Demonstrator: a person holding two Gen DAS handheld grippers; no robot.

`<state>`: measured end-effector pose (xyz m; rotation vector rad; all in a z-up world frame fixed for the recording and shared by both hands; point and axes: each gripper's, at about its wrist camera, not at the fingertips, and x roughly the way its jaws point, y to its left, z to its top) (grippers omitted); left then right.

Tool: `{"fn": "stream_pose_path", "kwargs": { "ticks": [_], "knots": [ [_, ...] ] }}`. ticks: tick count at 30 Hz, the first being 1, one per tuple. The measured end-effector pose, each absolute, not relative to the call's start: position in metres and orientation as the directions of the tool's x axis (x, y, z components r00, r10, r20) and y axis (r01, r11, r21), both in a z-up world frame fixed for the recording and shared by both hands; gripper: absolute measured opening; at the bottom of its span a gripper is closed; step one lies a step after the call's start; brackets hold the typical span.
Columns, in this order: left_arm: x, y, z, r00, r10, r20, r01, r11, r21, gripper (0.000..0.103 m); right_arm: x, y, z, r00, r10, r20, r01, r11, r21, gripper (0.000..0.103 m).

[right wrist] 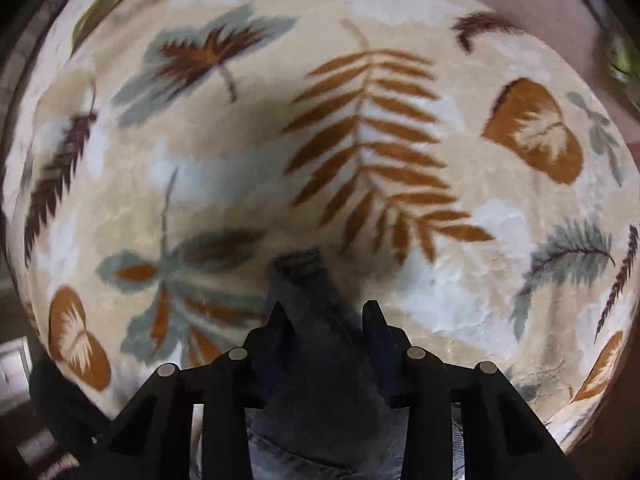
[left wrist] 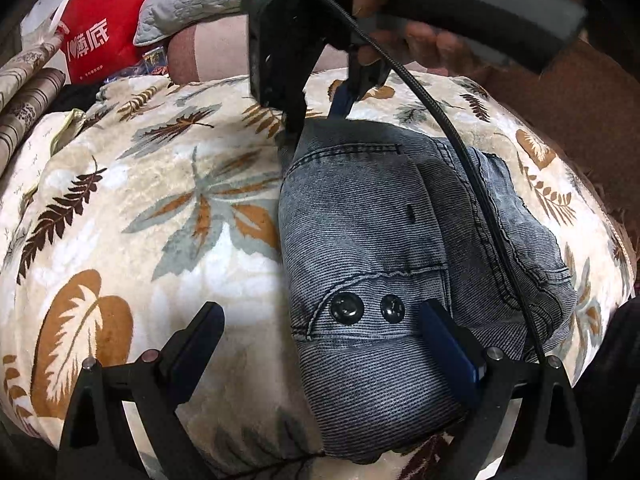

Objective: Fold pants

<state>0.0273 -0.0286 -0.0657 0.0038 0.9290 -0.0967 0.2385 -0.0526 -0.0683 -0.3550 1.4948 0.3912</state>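
Folded grey-blue jeans point(left wrist: 368, 240) lie on a leaf-patterned blanket point(left wrist: 140, 220), with two dark snap buttons facing me. My left gripper point(left wrist: 320, 340) hangs open over the near end. Its left finger is above the blanket and its right finger point(left wrist: 444, 336) is over the denim. At the far edge of the jeans a person's hand point(left wrist: 400, 32) points my right gripper point(left wrist: 316, 120) straight down. In the right wrist view a dark fold of the jeans point(right wrist: 320, 320) fills the gap between its fingers, so my right gripper point(right wrist: 324, 316) is shut on the denim above the blanket point(right wrist: 360, 140).
A black cable point(left wrist: 452, 132) runs from the right gripper across the jeans. Behind the blanket sit a red bag point(left wrist: 100, 28), a grey quilted pillow point(left wrist: 188, 0) and striped fabric point(left wrist: 28, 92). A brown surface point(left wrist: 580, 92) borders the right side.
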Motion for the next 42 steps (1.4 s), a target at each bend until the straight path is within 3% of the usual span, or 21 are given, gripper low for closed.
{"fn": "stream_pose_path", "kwargs": {
  "ticks": [4, 7, 10, 16, 21, 24, 27, 33, 35, 38, 42],
  "knots": [
    [0.026, -0.029, -0.065, 0.605, -0.077, -0.792, 0.085, 0.996, -0.032, 0.098, 0.248, -0.093, -0.039, 0.265, -0.014, -0.964, -0.285, 0.954, -0.093, 0.045],
    [0.024, -0.027, -0.065, 0.608, -0.089, -0.789, 0.077, 0.996, -0.053, 0.098, 0.230, -0.127, -0.022, 0.272, 0.153, -0.950, -0.231, 0.969, 0.090, 0.046],
    [0.022, -0.025, -0.065, 0.615, -0.101, -0.782, 0.066, 0.995, -0.076, 0.098, 0.182, -0.159, -0.014, 0.261, 0.312, -0.914, -0.258, 0.935, 0.245, 0.055],
    [0.018, -0.017, -0.052, 0.633, -0.149, -0.759, 0.049, 0.987, -0.152, 0.098, 0.135, -0.234, -0.078, 0.219, 0.334, -0.917, -0.090, 0.943, 0.321, 0.060],
    [0.007, -0.009, -0.025, 0.682, -0.087, -0.727, -0.015, 0.991, -0.133, 0.098, 0.079, -0.267, -0.042, 0.358, 0.492, -0.794, -0.109, 0.866, 0.487, 0.060],
    [0.012, -0.015, -0.035, 0.635, -0.021, -0.772, -0.047, 0.997, -0.067, 0.098, 0.035, -0.271, -0.045, 0.371, 0.550, -0.748, -0.161, 0.831, 0.532, 0.070],
    [0.022, -0.030, -0.056, 0.564, 0.045, -0.825, -0.026, 0.999, 0.037, 0.098, 0.017, -0.264, -0.088, 0.305, 0.486, -0.819, -0.170, 0.874, 0.455, 0.072],
    [0.017, -0.033, -0.040, 0.567, 0.089, -0.819, -0.027, 0.996, 0.090, 0.098, -0.007, -0.260, -0.049, 0.456, 0.443, -0.772, -0.238, 0.897, 0.374, 0.072],
    [0.016, -0.032, -0.044, 0.559, 0.088, -0.824, -0.034, 0.996, 0.084, 0.098, -0.014, -0.254, -0.053, 0.461, 0.432, -0.775, -0.269, 0.900, 0.342, 0.076],
    [0.019, -0.031, -0.048, 0.552, 0.078, -0.830, -0.045, 0.997, 0.063, 0.098, -0.010, -0.245, -0.096, 0.365, 0.305, -0.880, -0.255, 0.942, 0.221, 0.081],
    [0.023, -0.029, -0.050, 0.553, 0.063, -0.831, -0.034, 0.998, 0.053, 0.098, -0.020, -0.251, -0.073, 0.425, 0.319, -0.847, -0.242, 0.942, 0.233, 0.081]
  ]
}}
